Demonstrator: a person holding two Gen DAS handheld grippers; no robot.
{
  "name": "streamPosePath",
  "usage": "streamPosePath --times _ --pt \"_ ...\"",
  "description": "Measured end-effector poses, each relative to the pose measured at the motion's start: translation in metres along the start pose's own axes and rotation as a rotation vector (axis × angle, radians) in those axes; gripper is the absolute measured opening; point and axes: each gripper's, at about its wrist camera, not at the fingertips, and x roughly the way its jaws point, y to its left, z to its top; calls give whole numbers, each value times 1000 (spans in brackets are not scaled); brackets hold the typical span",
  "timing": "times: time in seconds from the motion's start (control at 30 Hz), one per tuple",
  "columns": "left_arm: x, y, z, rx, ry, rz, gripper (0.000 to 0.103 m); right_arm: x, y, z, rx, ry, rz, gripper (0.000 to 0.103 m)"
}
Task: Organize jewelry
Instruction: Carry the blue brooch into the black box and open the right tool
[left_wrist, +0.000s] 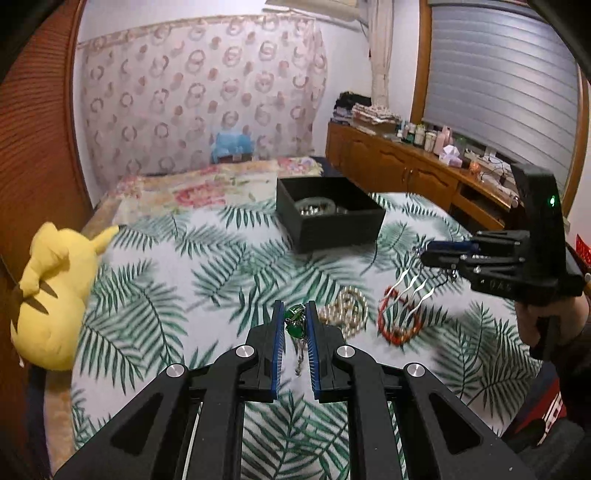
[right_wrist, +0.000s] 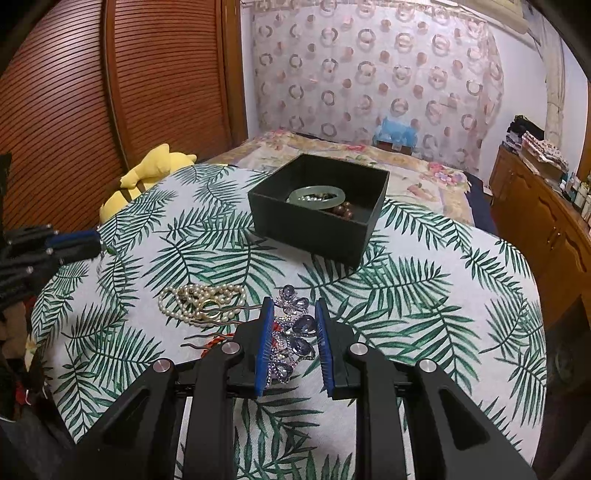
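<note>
A green pendant (left_wrist: 294, 320) is pinched between the blue pads of the left claw (left_wrist: 295, 314), its chain hanging below. Just to its right, a pearl necklace (left_wrist: 347, 312) and a red bracelet (left_wrist: 397, 321) are laid on the leaf-patterned bedspread (left_wrist: 177, 280). The right claw (left_wrist: 424, 253) is seen at the right edge, with a silver hair comb (left_wrist: 412, 291) dangling from it. A black box (left_wrist: 328, 218) is placed farther back, and a yellow plush toy (left_wrist: 51, 295) is seen at the left.

No text is legible (anywhere here).
</note>
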Motion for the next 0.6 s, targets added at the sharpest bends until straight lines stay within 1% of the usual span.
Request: streamPosePath --times 0.1,0.3,0.6 --pt "0 -1 9 7 -17 0 11 0 -4 6 -6 -9 -5 25" --pt "14 2 34 7 -35 3 10 6 -16 27 -22 -35 -18 25" --pt "45 6 75 14 -44 5 11 28 -45 71 -22 -75 -36 25"
